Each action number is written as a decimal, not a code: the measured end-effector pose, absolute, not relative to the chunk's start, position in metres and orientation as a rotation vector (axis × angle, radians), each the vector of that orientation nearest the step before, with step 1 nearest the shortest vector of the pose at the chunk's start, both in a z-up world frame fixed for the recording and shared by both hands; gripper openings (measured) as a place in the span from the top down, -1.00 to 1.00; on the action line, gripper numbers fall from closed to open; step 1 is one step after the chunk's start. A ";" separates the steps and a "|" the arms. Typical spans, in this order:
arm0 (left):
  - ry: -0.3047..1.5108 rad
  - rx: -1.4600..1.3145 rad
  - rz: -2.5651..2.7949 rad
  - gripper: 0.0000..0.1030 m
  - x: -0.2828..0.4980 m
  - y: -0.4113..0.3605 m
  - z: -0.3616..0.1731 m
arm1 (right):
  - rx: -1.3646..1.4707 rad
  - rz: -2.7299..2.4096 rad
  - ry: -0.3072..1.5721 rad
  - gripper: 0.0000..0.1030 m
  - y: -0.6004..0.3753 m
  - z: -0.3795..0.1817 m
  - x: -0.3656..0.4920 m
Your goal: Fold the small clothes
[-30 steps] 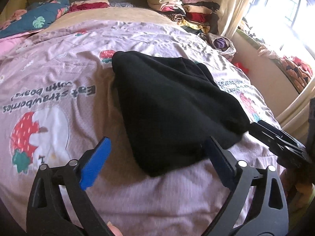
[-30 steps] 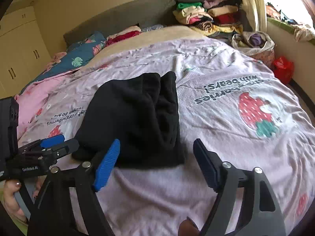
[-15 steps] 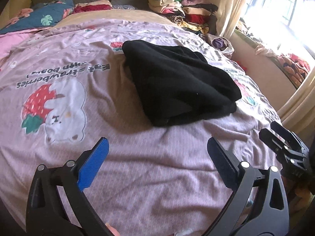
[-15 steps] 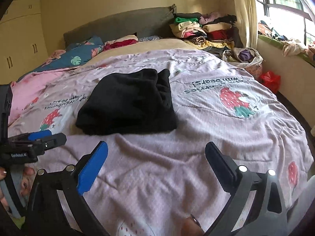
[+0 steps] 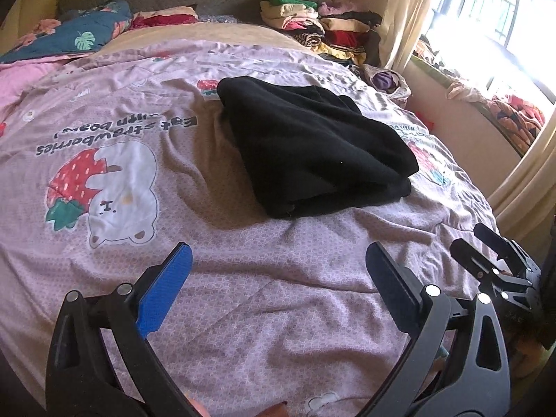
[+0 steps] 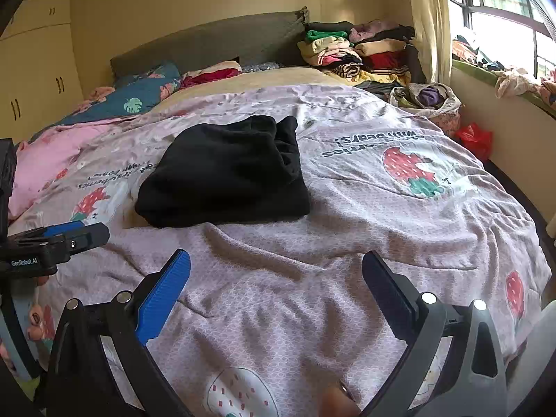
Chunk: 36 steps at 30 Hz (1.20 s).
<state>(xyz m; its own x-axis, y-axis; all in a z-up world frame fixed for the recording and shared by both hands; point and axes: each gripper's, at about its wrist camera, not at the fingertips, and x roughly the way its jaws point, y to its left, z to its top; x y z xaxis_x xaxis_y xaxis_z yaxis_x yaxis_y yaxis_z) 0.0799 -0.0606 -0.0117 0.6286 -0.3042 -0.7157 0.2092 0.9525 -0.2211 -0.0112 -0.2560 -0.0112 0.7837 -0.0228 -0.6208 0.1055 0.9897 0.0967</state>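
A folded black garment [image 5: 312, 149] lies in the middle of the pink strawberry-print bedspread [image 5: 243, 295]; the right wrist view shows the garment [image 6: 226, 177] too. My left gripper [image 5: 278, 260] stands open over bare bedspread, well short of the garment, nothing between its blue pads. My right gripper [image 6: 276, 266] is open wide as well, empty, and also short of the garment. Each view catches the other gripper at its edge: the right gripper [image 5: 486, 243] at the right, the left gripper [image 6: 83, 231] at the left.
Stacked folded clothes [image 6: 351, 52] sit at the far right corner by the grey headboard [image 6: 215, 40]. Pillows and a blue leaf-print blanket [image 6: 139, 99] lie at the head. A basket of clothes [image 6: 427, 99] and a red bag [image 6: 474, 139] stand beside the bed under the window.
Both grippers have drawn back from the black garment, which now lies farther from the fingertips. The right jaws widened. The garment stays folded on the bedspread.
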 end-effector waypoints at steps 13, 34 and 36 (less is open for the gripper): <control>0.850 -0.135 -0.296 -0.82 0.079 -0.060 -0.012 | 0.124 -0.077 0.667 -0.91 -0.256 -0.010 -0.012; 0.862 -0.141 -0.295 -0.82 0.079 -0.063 -0.014 | 0.126 -0.080 0.666 -0.91 -0.257 -0.010 -0.013; 0.862 -0.141 -0.295 -0.82 0.078 -0.063 -0.014 | 0.125 -0.081 0.666 -0.91 -0.257 -0.010 -0.013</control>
<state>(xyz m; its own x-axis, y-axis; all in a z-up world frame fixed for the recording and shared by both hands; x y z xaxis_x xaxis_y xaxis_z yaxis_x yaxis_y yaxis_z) 0.0783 -0.0631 -0.0138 0.6138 -0.3113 -0.7255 0.1983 0.9503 -0.2400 -0.0127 -0.2567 -0.0097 0.7839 -0.0347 -0.6200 0.1148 0.9893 0.0897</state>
